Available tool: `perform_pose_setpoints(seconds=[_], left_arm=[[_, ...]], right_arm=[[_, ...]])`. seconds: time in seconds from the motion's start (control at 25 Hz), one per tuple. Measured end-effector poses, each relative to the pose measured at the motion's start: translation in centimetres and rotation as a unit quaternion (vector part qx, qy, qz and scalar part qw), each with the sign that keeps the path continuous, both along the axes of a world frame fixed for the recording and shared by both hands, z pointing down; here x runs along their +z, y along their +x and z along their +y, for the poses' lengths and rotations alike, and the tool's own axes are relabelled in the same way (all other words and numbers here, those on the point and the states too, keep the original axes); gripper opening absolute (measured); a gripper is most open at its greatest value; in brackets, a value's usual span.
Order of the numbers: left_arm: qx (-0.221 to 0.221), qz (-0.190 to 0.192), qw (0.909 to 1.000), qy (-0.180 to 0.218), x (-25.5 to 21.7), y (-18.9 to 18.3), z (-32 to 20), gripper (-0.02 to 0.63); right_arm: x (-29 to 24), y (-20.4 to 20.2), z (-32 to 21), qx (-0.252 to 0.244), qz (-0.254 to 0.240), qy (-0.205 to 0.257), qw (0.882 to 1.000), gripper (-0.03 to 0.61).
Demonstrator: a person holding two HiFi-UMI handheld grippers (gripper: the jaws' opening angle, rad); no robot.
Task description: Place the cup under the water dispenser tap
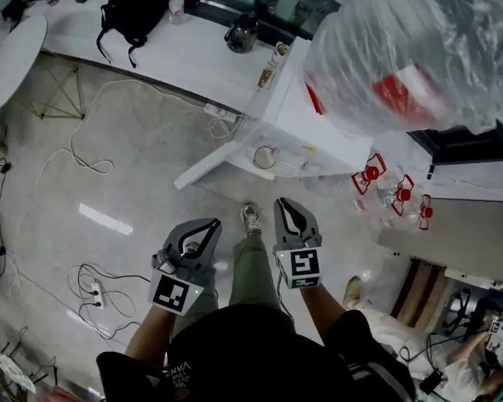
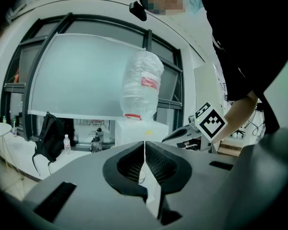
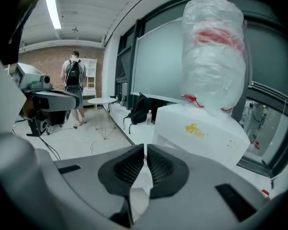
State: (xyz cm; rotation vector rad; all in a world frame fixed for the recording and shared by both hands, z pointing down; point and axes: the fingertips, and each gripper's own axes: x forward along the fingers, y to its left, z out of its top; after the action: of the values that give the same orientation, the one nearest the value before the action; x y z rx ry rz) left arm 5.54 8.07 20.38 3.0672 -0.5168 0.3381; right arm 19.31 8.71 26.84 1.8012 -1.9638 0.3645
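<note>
While the left gripper (image 1: pixel 211 224) and right gripper (image 1: pixel 285 203) both hang closed and empty, well short of the water dispenser (image 1: pixel 289 111), reaching shut-jawed could knock over the cup (image 1: pixel 265 157) on the dispenser's front ledge.

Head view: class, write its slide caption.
Left gripper and right gripper, both shut, point toward the dispenser and cup.

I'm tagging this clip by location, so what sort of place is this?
Probably an office or lab workroom: a white water dispenser under a plastic-wrapped bottle, loose cables and a power strip on the floor, a backpack on a long counter.
</note>
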Motion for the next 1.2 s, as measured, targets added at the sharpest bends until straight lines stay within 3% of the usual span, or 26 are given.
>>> perform_pose_setpoints(seconds=[0.36, 0.68, 1.2], left_arm=[[0.014, 0.014, 0.9993, 0.031, -5.6, -1.8, 2.1, 0.021], [0.005, 0.024, 0.9996, 0.015, -7.9, -3.7, 4.6, 0.021], [-0.007, 0.021, 0.9996, 0.018, -9.9, -7.2, 7.2, 0.021]], right_arm=[[-7.1, -2.5, 3.8, 0.016, -0.028, 0.044, 0.999, 0.049], [-11.2, -2.6, 6.9, 0.049, -0.038, 0.086, 0.994, 0.049], [-15.1, -5.1, 11.4, 0.052, -0.063, 0.114, 0.99, 0.044]])
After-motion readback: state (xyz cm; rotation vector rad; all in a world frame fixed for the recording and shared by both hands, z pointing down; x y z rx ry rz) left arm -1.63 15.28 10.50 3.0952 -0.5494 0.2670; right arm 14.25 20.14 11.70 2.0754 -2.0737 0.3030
